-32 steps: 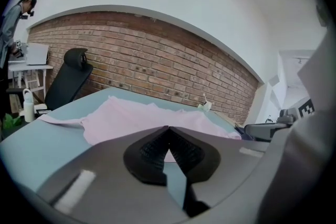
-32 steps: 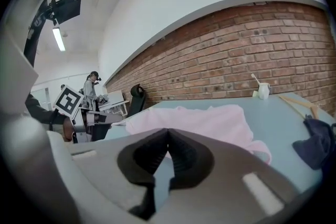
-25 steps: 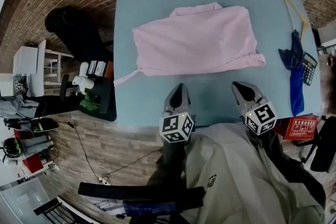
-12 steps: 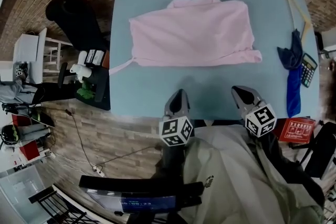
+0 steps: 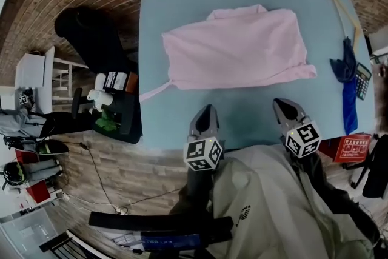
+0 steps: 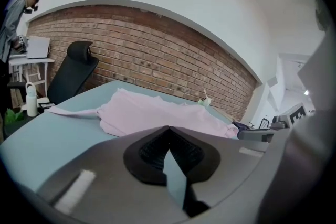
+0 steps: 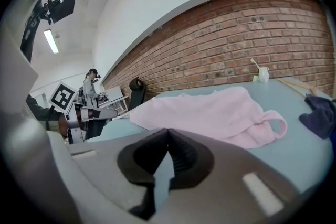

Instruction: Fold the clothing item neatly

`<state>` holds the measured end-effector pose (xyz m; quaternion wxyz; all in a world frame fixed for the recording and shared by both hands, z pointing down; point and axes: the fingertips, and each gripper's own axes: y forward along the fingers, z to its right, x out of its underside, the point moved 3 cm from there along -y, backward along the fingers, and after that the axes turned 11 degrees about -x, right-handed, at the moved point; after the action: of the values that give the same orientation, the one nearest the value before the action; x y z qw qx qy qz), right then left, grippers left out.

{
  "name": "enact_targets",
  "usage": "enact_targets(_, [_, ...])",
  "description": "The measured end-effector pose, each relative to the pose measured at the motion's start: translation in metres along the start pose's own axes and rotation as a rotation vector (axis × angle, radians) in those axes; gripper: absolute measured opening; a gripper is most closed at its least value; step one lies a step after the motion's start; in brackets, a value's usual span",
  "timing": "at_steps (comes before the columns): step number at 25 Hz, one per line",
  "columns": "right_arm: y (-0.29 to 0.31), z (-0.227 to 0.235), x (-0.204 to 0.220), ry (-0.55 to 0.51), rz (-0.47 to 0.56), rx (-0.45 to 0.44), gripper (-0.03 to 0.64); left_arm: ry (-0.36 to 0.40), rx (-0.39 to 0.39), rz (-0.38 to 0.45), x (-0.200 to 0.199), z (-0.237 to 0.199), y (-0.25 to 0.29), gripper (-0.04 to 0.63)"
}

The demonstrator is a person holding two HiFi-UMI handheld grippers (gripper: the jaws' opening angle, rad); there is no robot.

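Just one pink garment (image 5: pixel 236 48); left gripper (image 5: pixel 206 110), right gripper (image 5: pixel 280 104) both closed.

Pink garment (image 5: pixel 236 48), folded flat on blue table (image 5: pixel 170 118)

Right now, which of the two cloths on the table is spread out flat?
The pale pink garment, spread wide at the centre of the light blue table. The dark blue cloth lies bunched in a narrow strip along its right edge.

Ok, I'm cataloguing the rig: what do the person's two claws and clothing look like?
The left grey claw and right grey claw each carry a white cube with black square markers, plus black ribbed pads. The person wears a beige jacket.
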<state>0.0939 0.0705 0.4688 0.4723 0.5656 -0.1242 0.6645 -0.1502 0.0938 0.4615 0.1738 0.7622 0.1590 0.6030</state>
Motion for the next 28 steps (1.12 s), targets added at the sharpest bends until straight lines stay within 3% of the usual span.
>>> enact_targets(4, [0.024, -0.018, -0.003, -0.010, -0.007, 0.017, 0.002, 0.013, 0.027, -0.014, -0.007, -0.026, 0.009, 0.008])
enact_targets(13, [0.029, -0.026, 0.003, 0.016, -0.013, 0.055, 0.002, 0.044, 0.082, -0.047, -0.001, -0.028, 0.015, 0.008])
enact_targets(28, [0.024, -0.020, 0.008, 0.006, -0.040, 0.037, 0.002, 0.017, 0.039, -0.072, 0.013, -0.030, 0.013, 0.008])
